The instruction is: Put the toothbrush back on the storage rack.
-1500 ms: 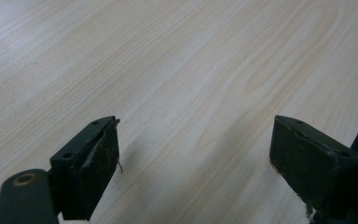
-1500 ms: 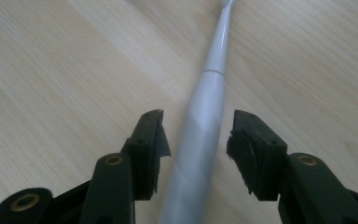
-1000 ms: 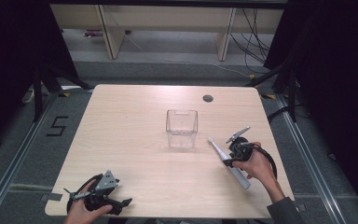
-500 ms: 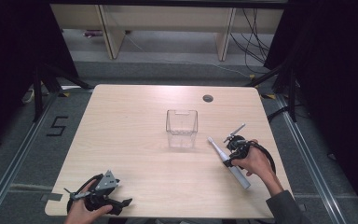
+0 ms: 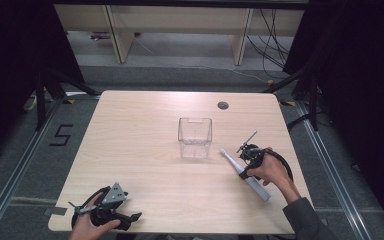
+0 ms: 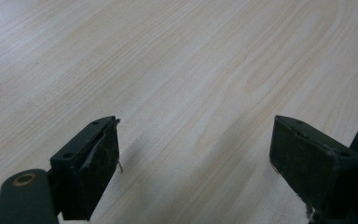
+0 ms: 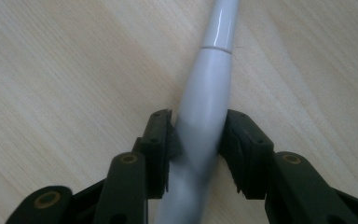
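White plastic toothbrush, one, lies on the wooden table right of the clear container, one, empty. Right gripper: jaws pinching the toothbrush's handle on both sides. Left gripper: jaws spread wide over bare wood at the near left corner. Judged step: lifting the toothbrush; best done with the pinch centred on the handle, raised level so it cannot pivot.

Left claw gapes over bare table.
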### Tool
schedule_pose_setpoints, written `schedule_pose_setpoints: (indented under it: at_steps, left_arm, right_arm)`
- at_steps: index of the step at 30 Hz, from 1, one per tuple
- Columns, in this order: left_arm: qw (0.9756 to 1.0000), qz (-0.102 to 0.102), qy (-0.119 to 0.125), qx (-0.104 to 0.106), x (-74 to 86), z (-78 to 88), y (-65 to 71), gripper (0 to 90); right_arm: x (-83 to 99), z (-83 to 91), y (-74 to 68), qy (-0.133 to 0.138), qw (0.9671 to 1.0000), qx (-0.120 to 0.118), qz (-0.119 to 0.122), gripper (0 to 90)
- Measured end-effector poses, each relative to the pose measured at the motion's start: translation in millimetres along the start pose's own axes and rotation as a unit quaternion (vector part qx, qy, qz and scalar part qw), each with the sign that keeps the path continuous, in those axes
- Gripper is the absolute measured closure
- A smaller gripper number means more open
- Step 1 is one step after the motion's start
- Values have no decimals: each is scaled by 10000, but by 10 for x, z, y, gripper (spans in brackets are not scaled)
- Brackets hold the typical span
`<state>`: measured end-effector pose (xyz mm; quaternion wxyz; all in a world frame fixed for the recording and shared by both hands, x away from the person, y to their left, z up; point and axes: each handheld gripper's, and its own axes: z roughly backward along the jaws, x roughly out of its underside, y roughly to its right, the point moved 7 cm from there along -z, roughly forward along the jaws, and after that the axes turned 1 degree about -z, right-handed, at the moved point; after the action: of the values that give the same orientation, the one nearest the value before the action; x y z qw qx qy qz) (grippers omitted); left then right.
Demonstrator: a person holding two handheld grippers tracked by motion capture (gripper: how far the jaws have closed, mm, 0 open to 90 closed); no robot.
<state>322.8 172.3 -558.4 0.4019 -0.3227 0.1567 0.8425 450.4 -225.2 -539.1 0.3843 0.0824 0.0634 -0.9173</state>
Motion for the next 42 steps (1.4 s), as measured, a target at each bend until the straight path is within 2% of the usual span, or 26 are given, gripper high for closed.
schedule_pose_setpoints:
  at_steps: [2,5,9,10,11,12,14,15,16,18,19,20,21,22,23,26,28,32,34,35,36,41,42]
  left_arm:
    - [10000,-9,-33,23,1,3,1,154]
    - [10000,4,-14,-39,0,-4,-5,154]
    - [10000,-7,-7,2,0,4,-2,154]
    - [10000,4,4,2,-1,2,1,154]
    - [10000,4,4,7,-1,3,4,154]
    - [10000,3,5,7,-1,3,4,154]
    - [10000,3,5,7,-2,5,2,154]
    - [10000,5,6,7,-2,5,2,154]
    - [10000,-9,2,11,-2,4,1,154]
    - [10000,-9,2,11,-2,3,2,154]
    - [10000,-5,1,14,-2,4,3,154]
    - [10000,-8,2,13,-2,4,2,154]
    - [10000,-1,3,10,-2,4,3,154]
    - [10000,0,5,9,-2,4,2,154]
    - [10000,-2,4,11,-2,4,2,154]
    - [10000,-7,3,11,-3,2,2,154]
    - [10000,-3,8,10,-4,6,4,154]
    - [10000,-7,8,8,-3,6,4,154]
    - [10000,-6,11,9,-5,6,4,154]
    - [10000,-2,13,7,-5,7,5,154]
    - [10000,-2,15,9,-5,7,5,154]
    - [10000,-13,16,1,-6,9,2,154]
    - [10000,-1,21,5,-7,8,3,154]
  right_arm:
    - [-6,0,-7,-123,9999,-1,-59,637]
    - [-26,-13,-3,-231,9997,-21,65,651]
    - [-15,-4,-10,-447,9990,-24,-3,658]
    - [-20,-11,12,-429,9990,-15,130,659]
    - [-20,0,-10,-476,9988,-68,65,660]
    - [-22,-2,-15,-520,9986,-17,-1,660]
    - [-30,-11,-16,-575,9983,-37,27,660]
    - [-31,-12,30,-609,9979,55,234,660]
    - [-38,-19,30,-573,9979,-7,306,661]
    - [-39,-14,-12,-684,9976,15,91,661]
    - [-35,-18,12,-706,9973,55,183,662]
    - [-39,-31,50,-671,9969,44,418,662]
    - [-40,-34,42,-714,9967,58,384,662]
    - [-42,-38,-10,-743,9971,29,146,662]
    - [-36,-39,11,-826,9962,80,267,662]
    - [-55,-54,22,-866,9953,92,415,663]
    - [-58,-53,12,-929,9949,107,370,664]
    - [-71,-58,22,-1002,9935,131,525,664]
    - [-66,-46,-39,-1097,9936,160,217,665]
    - [-76,-56,-8,-1051,9934,168,419,665]
    - [-74,-52,-6,-1075,9931,184,441,665]
    - [-76,-58,-11,-1056,9931,226,464,666]
    - [-74,-56,-34,-1056,9935,231,356,667]
